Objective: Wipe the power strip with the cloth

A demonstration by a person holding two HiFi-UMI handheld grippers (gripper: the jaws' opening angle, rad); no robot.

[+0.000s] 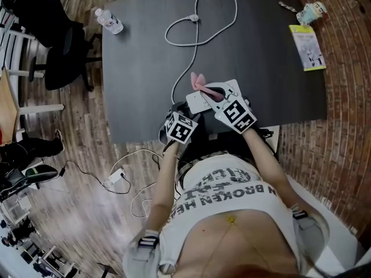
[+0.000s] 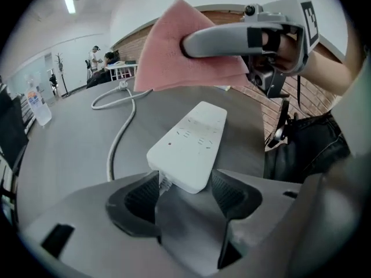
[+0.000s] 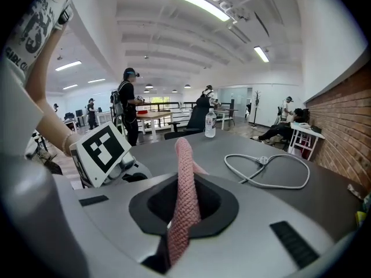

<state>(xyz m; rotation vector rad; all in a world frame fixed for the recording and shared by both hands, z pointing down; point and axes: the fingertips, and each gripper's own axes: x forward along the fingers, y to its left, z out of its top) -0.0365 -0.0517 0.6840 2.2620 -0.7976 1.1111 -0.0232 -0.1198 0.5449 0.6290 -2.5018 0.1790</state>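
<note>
The white power strip (image 1: 200, 101) lies near the front edge of the dark table (image 1: 261, 68), and its grey cable (image 1: 197, 17) loops toward the far side. My left gripper (image 2: 185, 191) is open, with the strip's (image 2: 191, 141) cable end between its fingers (image 2: 142, 196) and a gap on either side. My right gripper (image 3: 184, 200) is shut on the pink cloth (image 3: 184, 161). In the left gripper view it holds the cloth (image 2: 174, 51) just above the far half of the strip. In the head view the left gripper (image 1: 185, 113) and right gripper (image 1: 210, 90) are close together at the strip.
A water bottle (image 1: 108, 21) lies at the table's far left corner. A yellow booklet (image 1: 307, 46) and a small toy figure (image 1: 311, 11) are at the far right. A black chair (image 1: 64, 45) stands left of the table. A charger with cables (image 1: 116, 177) lies on the floor.
</note>
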